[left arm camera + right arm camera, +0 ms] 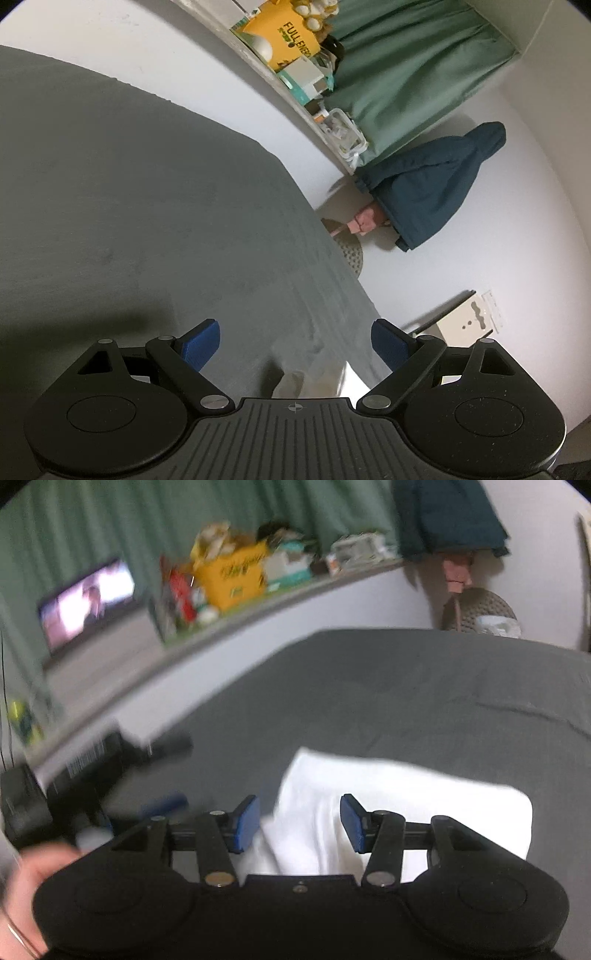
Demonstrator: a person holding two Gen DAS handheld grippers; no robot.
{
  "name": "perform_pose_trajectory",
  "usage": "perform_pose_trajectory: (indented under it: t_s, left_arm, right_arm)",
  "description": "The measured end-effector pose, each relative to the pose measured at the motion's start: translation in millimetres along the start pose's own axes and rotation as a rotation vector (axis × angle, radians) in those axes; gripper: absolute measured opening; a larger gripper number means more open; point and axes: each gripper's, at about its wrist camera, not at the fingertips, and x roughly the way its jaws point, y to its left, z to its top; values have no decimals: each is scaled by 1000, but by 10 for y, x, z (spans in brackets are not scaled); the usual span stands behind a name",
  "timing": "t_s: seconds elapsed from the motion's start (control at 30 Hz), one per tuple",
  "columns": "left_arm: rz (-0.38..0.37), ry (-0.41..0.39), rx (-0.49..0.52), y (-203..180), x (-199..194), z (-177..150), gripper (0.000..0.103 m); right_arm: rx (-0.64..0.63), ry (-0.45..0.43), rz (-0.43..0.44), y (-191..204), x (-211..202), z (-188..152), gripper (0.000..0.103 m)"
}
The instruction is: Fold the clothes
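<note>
A white folded garment point(406, 805) lies on the grey bed sheet point(406, 686) in the right wrist view. My right gripper point(299, 821) is open, its blue pads point(245, 825) apart just above the garment's near left part, holding nothing. My left gripper point(293, 345) is open and empty over the grey sheet point(129, 203); the camera is rolled sideways. A pale bit of cloth point(314, 376) shows just under its jaws, blurred. In the right wrist view the left gripper point(88, 775) and a hand point(33, 882) show at the left, blurred.
A white wall and a cluttered ledge point(258, 602) run beside the bed, with a yellow box point(236, 579), a lit screen point(88, 602) and green curtains point(406, 74). A dark teal jacket point(424, 192) hangs on the wall. A knitted pouf point(480, 613) stands past the bed's far edge.
</note>
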Motion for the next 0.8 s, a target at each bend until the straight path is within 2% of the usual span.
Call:
perform_pose_trajectory:
  t_s: [0.07, 0.1, 0.17, 0.27, 0.4, 0.47, 0.5, 0.57, 0.63, 0.7, 0.73, 0.8]
  left_arm:
    - [-2, 5, 4, -8, 4, -14, 90]
    - [-2, 7, 5, -11, 3, -18, 90]
    - [-1, 7, 5, -9, -5, -26, 90]
    - [-2, 3, 5, -3, -26, -30, 90]
    - [-9, 10, 5, 7, -37, -48, 90]
    - [-21, 16, 5, 6, -43, -58, 90]
    - [-29, 19, 7, -1, -42, -63, 90]
    - [-46, 27, 13, -25, -39, -73, 90]
    - [-64, 41, 33, -71, -29, -93, 90]
    - [-76, 53, 62, -129, -18, -117, 90]
    - [-77, 53, 70, -146, -21, -122, 90]
    - [-73, 51, 80, -170, -31, -126, 90]
  right_arm:
    - [-43, 9, -32, 77, 46, -62, 50]
    - [-26, 20, -8, 92, 80, -69, 50]
    - [45, 45, 77, 99, 136, -88, 44]
    - [76, 97, 243, 165, 246, -58, 43]
    - [60, 192, 331, 434, 356, -190, 43]
    - [46, 136, 333, 460, 229, -180, 44]
    - [32, 82, 281, 436, 127, -156, 52]
    - [27, -46, 91, 285, -93, -87, 61]
    - [40, -123, -88, 68, -235, -26, 62]
    - [53, -130, -259, -188, -269, 35, 62]
    - [80, -120, -316, -321, -258, 63, 61]
    - [162, -97, -356, -506, -199, 84, 60]
